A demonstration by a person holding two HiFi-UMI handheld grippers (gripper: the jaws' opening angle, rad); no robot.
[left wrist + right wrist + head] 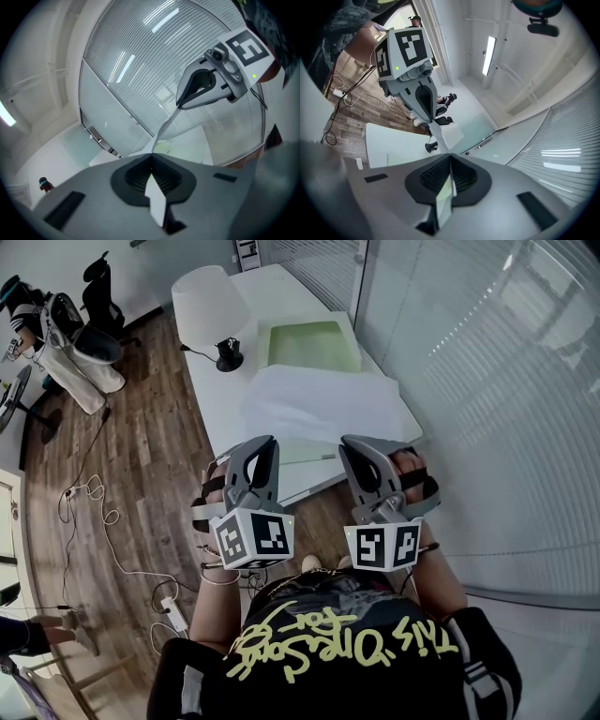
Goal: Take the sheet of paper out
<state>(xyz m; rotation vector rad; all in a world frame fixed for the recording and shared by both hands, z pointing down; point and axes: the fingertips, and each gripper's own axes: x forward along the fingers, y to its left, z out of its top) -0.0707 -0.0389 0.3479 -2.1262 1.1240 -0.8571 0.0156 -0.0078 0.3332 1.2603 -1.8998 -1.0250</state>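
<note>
Beside a blind-covered glass wall, over wooden flooring, a white table is being faced from its near end. It is being occupied by a lamp, a pale green tray at the far side and a wide, crumpled white covering spread across the middle. Both grippers are being held up close to the chest, just short of the table's near edge and apart from everything lying on it. The left gripper is being pressed shut on one end of a thin sheet and the right gripper on the other end, so the sheet is being stretched edge-on between the two sets of jaws, clear of the table. At the left jaws the sheet is showing white. At the right jaws it is looking faintly green and see-through, so it cannot be told whether bare paper alone is being gripped or a clear sleeve with it. The lifting is being judged as done, since the sheet is being carried in the air rather than lying on the table. What is being left, as far as can be judged, is either parting the paper from any sleeve around it or carrying the sheet off and setting it down.
</note>
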